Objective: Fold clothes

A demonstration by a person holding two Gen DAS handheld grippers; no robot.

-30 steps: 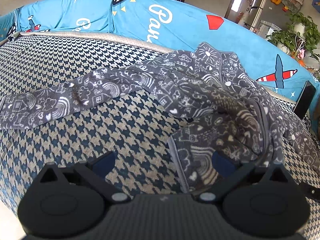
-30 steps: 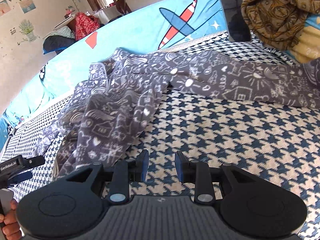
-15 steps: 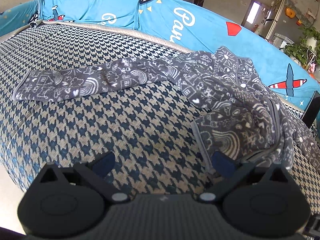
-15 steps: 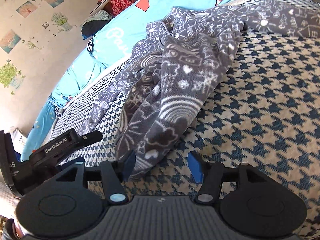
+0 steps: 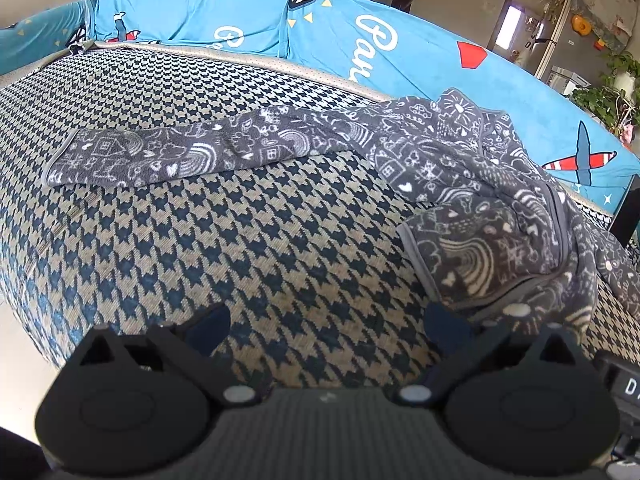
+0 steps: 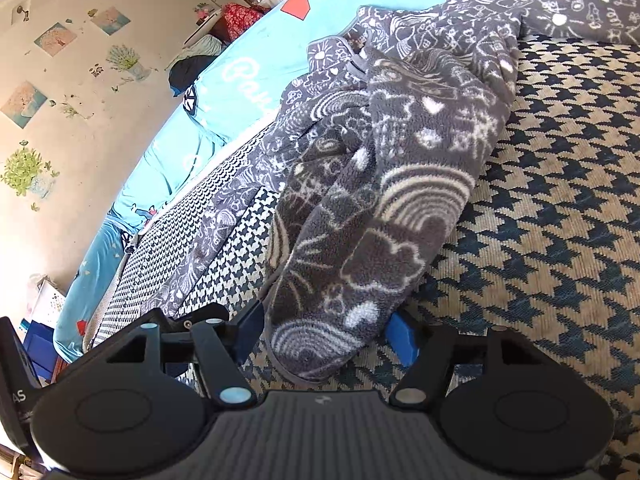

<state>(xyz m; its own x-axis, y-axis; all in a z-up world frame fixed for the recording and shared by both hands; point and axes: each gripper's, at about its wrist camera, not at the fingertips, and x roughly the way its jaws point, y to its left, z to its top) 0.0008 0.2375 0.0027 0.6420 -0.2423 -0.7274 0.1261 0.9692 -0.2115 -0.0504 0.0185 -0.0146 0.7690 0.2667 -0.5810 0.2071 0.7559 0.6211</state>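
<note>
Grey fleece garment (image 6: 380, 184) hem lies between the opening, spread right claw (image 6: 332, 332), unpinched; earlier it lay ahead. Left claw (image 5: 328, 324) spread, empty, near bed (image 5: 240, 240) edge.

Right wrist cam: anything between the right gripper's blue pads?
Yes. In the right wrist view the hem of the grey fleece doodle-print garment lies between the fingers of the right gripper, whose jaws are opening; the pads aren't pressing it.

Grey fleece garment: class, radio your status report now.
Left hand-held gripper open, empty. Right hand-held gripper opening, straddling hem. Grey fleece garment crumpled, unfolded. Nothing blocking.
</note>
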